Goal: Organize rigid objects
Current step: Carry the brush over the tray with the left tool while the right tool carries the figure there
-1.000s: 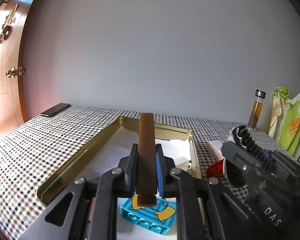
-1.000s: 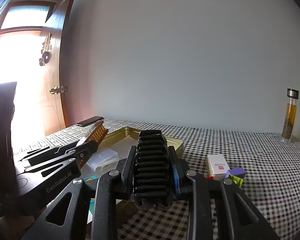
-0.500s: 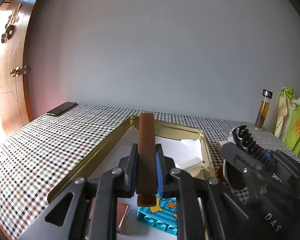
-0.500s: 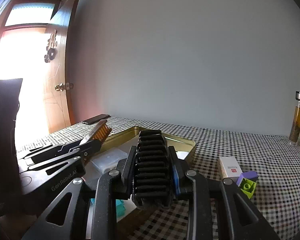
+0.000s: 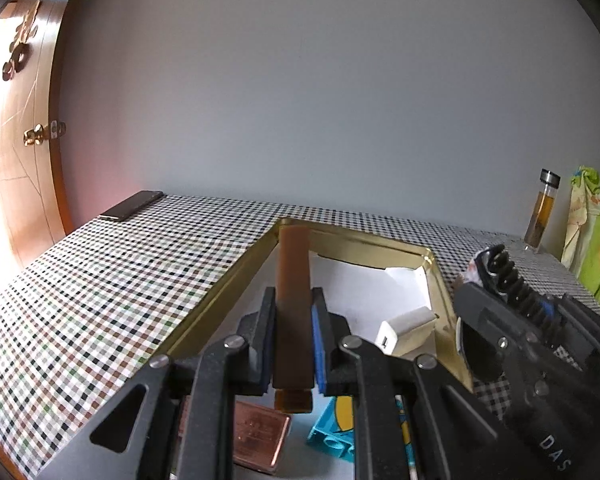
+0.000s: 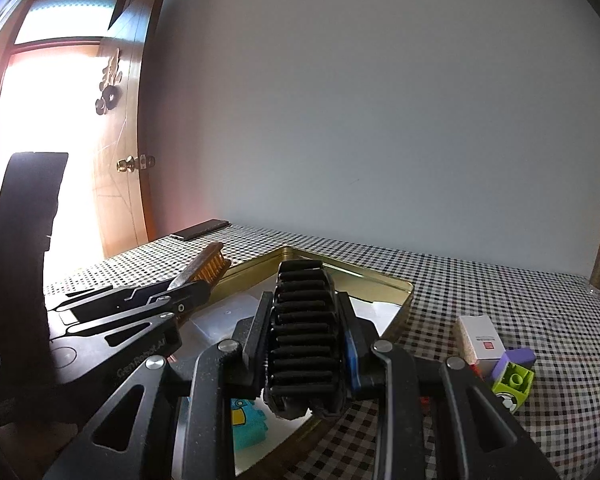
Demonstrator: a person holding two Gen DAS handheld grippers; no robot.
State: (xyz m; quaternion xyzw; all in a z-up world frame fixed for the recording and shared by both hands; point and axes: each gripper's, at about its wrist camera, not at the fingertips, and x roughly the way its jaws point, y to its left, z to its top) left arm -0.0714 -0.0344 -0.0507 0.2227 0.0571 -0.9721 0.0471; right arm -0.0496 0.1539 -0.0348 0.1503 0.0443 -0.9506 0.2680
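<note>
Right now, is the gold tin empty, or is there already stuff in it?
Not empty. The gold tin has a white paper lining and holds a white charger block, a copper-coloured plate and a turquoise toy brick.

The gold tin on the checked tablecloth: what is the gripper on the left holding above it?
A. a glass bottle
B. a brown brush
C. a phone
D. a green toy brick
B: the left gripper is clamped on the brown brush, whose bristles show in the right wrist view, over the gold tin.
</note>
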